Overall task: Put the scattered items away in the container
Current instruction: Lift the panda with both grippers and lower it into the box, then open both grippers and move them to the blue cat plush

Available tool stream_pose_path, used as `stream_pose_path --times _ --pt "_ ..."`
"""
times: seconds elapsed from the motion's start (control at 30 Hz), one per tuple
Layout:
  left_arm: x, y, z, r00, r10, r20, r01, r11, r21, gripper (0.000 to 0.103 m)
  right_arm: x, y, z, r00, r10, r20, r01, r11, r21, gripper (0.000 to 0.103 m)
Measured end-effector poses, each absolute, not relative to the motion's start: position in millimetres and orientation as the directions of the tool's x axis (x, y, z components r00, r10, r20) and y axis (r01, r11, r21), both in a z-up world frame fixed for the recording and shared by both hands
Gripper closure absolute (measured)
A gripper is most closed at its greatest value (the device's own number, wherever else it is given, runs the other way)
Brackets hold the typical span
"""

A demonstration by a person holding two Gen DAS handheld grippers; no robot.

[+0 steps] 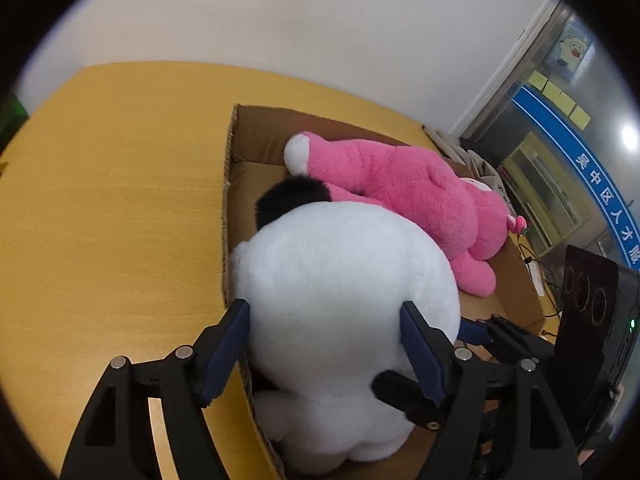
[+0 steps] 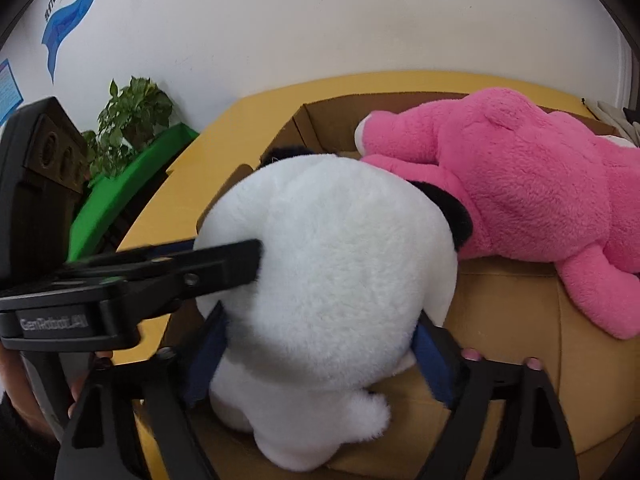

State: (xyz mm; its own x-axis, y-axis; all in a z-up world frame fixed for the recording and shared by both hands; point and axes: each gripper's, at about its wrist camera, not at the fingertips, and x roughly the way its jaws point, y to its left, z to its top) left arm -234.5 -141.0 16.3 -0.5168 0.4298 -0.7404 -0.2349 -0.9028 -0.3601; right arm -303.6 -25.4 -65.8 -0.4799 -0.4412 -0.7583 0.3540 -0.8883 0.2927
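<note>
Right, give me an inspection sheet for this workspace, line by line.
Surface: yellow wooden table.
Job's things: white plush toy with black ears and pink plush toy, both in the brown cardboard box.
Clutter: nothing seen.
Grippers: left gripper and right gripper both clamp the white toy.
Cables: black cable beyond the box.
Surroundings: white wall, green potted plant.

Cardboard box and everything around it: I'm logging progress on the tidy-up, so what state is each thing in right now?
cardboard box: open-topped, on the yellow table.
pink plush: lying inside the box.
white plush: upright at the box's near end, gripped on both sides.
left gripper: shut on the white plush.
right gripper: shut on the white plush.
</note>
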Motion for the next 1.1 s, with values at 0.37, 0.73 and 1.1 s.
stream_pose_path --times 0.37,0.73,1.1 --pt "-64 -111 74 -0.655 0.316 -0.687 -0.237 -0.949 -0.21 0.022 -156 116 -1 -0.6 -0.455 -0.658 0.41 -0.881 0.235 0.0" --pt "3 -38 33 -0.603 0.387 -0.698 -0.222 -0.921 -0.319 0.022 -61 163 -24 -0.585 -0.339 -0.736 0.375 -0.919 0.126 0.0" --pt "30 -8 42 -0.602 0.366 -0.71 -0.206 -0.93 -0.304 0.022 -36 182 -19 -0.576 -0.393 -0.716 0.418 -0.895 0.156 0.0"
